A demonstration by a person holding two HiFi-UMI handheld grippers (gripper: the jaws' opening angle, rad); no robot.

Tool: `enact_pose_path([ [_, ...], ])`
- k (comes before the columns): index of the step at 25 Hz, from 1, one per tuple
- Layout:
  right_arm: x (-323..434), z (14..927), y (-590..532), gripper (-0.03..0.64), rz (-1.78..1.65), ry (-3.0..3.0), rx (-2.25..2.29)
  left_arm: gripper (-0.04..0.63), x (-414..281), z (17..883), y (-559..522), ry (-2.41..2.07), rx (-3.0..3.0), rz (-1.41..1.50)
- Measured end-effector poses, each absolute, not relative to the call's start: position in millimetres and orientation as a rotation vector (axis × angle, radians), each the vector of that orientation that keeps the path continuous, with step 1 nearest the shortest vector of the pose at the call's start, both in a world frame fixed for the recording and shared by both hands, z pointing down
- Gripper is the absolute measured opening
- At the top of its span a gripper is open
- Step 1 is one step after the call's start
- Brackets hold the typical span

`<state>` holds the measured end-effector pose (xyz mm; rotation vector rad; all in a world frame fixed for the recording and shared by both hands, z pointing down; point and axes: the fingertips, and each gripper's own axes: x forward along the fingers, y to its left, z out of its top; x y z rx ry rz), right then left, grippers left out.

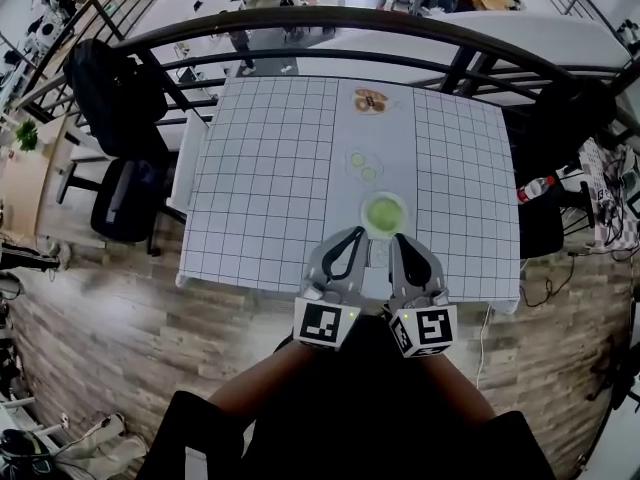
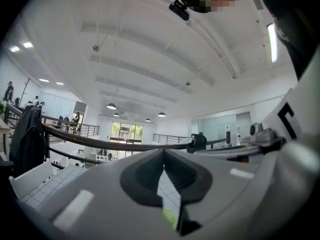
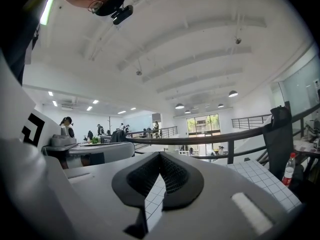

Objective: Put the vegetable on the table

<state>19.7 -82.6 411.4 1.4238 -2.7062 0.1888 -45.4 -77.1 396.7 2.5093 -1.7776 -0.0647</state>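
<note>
A small white bowl holding something green stands on the grey middle strip of the gridded table, near its front edge. Two pale green vegetable slices lie on the strip just beyond the bowl. Farther back lies a small brown patterned item. My left gripper and right gripper are side by side at the table's near edge, just short of the bowl, both shut and empty. In the left gripper view the jaws meet, with a green patch showing low through the gap. The right gripper likewise shows its jaws closed together.
A dark curved railing runs behind the table. A black chair and a dark bag are at the left. A red-capped bottle and another dark bag sit at the right. Wooden floor lies below the front edge.
</note>
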Motion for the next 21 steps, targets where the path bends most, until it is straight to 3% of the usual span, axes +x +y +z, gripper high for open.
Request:
enact_pose_path([
  [21, 9, 412, -66, -0.003, 0.140, -2.665, 1.476, 0.009, -52, 400, -61, -1.714, 2.568, -0.068],
])
